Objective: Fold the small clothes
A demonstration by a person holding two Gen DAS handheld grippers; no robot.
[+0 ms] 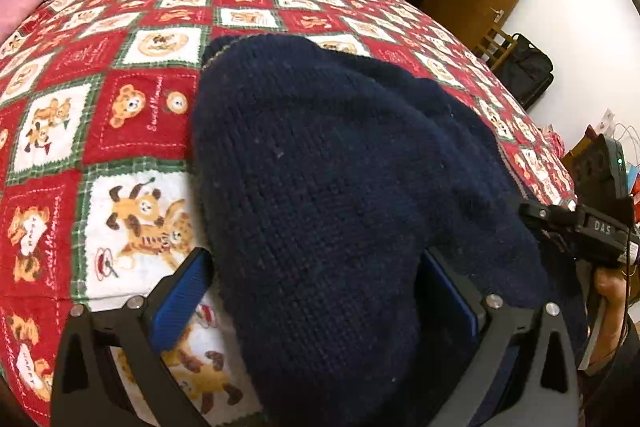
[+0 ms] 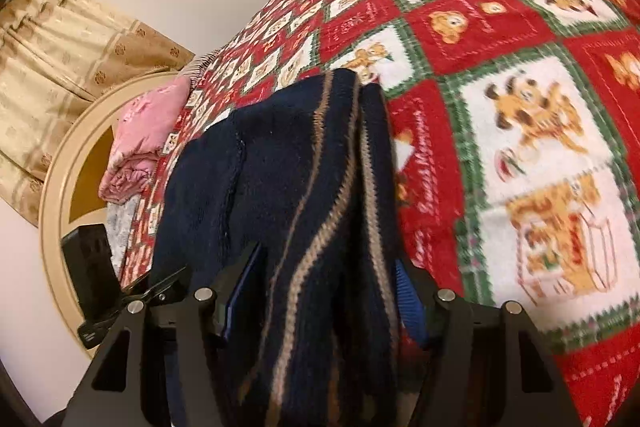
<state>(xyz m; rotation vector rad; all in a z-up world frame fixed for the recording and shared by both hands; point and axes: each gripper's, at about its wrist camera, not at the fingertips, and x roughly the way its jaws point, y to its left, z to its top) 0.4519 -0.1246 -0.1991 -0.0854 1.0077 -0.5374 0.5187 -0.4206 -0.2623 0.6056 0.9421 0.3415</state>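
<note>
Left gripper [image 1: 316, 291]: jaws spread wide, navy knit sweater [image 1: 340, 167] bulging between the blue pads [image 1: 180, 299], loose rather than pinched. Sweater heaped near on the red bear-print blanket [image 1: 120, 115]. Right gripper [image 2: 320, 295]: striped fold between the jaws, real grip impossible to tell. Risk: fold slipping free and springing open if lifted on loose contact.

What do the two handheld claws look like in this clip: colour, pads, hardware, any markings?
Both the left claw and right claw have matte black angular frames with triangular cut-outs, silver round bolts and ribbed blue pads. The left wrist view shows white lettering "DAS" on the right claw's black body.
</note>
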